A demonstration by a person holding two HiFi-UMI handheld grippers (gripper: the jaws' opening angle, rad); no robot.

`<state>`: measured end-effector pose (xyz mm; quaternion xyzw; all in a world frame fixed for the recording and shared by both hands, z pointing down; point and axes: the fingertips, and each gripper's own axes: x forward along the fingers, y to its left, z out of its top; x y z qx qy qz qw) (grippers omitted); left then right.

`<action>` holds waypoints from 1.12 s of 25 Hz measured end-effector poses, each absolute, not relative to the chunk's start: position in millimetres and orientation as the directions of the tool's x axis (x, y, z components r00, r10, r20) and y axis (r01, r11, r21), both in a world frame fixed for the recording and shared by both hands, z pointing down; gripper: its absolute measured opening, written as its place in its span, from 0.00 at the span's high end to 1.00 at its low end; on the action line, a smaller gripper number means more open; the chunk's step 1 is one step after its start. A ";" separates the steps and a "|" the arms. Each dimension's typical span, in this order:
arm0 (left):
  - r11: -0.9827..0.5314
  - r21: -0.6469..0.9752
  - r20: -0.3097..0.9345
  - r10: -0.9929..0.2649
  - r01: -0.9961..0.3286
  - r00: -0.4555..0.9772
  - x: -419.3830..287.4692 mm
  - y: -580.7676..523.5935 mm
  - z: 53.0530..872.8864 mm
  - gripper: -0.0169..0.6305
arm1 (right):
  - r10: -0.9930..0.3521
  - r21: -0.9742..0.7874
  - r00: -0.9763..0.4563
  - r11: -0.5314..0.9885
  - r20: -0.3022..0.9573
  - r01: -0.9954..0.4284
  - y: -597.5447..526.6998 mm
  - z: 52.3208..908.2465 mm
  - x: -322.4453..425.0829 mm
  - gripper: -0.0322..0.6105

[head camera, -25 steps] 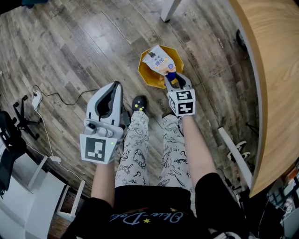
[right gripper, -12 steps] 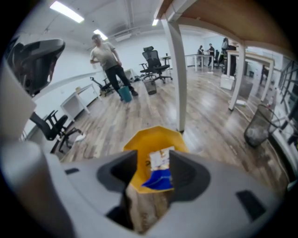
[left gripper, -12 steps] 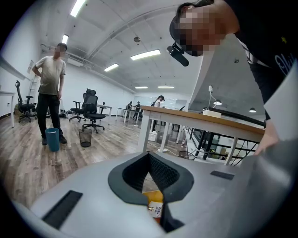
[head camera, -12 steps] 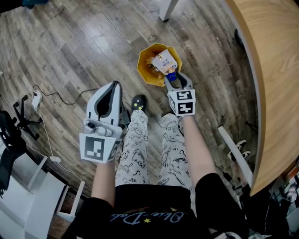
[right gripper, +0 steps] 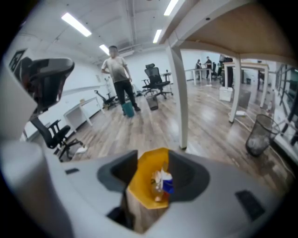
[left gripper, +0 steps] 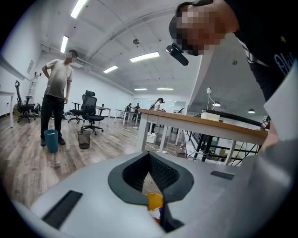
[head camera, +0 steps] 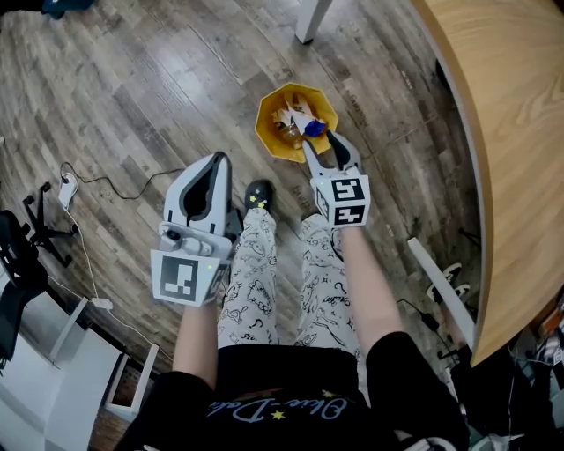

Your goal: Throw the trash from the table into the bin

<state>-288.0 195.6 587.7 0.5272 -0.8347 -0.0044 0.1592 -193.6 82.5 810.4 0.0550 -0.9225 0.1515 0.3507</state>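
Note:
The yellow bin (head camera: 266, 134) stands on the wood floor in front of my feet, holding a white and blue snack packet (head camera: 302, 121) and other trash. My right gripper (head camera: 324, 144) hangs over the bin's near rim; its jaws have just been opening and stand open with nothing between them. In the right gripper view the bin (right gripper: 142, 183) and the packet (right gripper: 163, 182) show between the jaws of the right gripper (right gripper: 153, 174). My left gripper (head camera: 218, 161) is held to the left above the floor, shut and empty. In its own view the left gripper (left gripper: 150, 158) shows a sliver of the yellow bin (left gripper: 153, 201).
A curved wooden table (head camera: 515, 132) runs along the right, with a white table leg (head camera: 310, 18) beyond the bin. A cable (head camera: 97, 181) and an office chair (head camera: 18, 247) lie to the left. A person (right gripper: 118, 74) stands far off; a mesh basket (right gripper: 258, 135) sits under the table.
The right gripper held the snack packet over the bin, opened, and the packet dropped into the bin. The right gripper then rose a little. The left gripper stayed put.

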 end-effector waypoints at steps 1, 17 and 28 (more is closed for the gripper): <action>0.444 0.174 0.256 -0.882 -0.879 -0.395 -287.6 195.8 585.4 0.96 | 0.002 -0.244 -0.763 0.948 0.646 -0.204 82.8 801.9 -196.8 0.66; 0.429 0.191 0.182 -0.899 -0.883 -0.398 -278.6 194.4 520.5 0.96 | -0.042 -0.202 -0.893 0.968 0.447 -0.147 78.6 672.4 -222.7 0.92; 0.404 0.178 0.182 -0.910 -0.897 -0.373 -265.5 193.8 468.1 0.96 | -0.065 -0.182 -0.916 0.972 0.395 -0.147 86.8 586.9 -212.1 0.94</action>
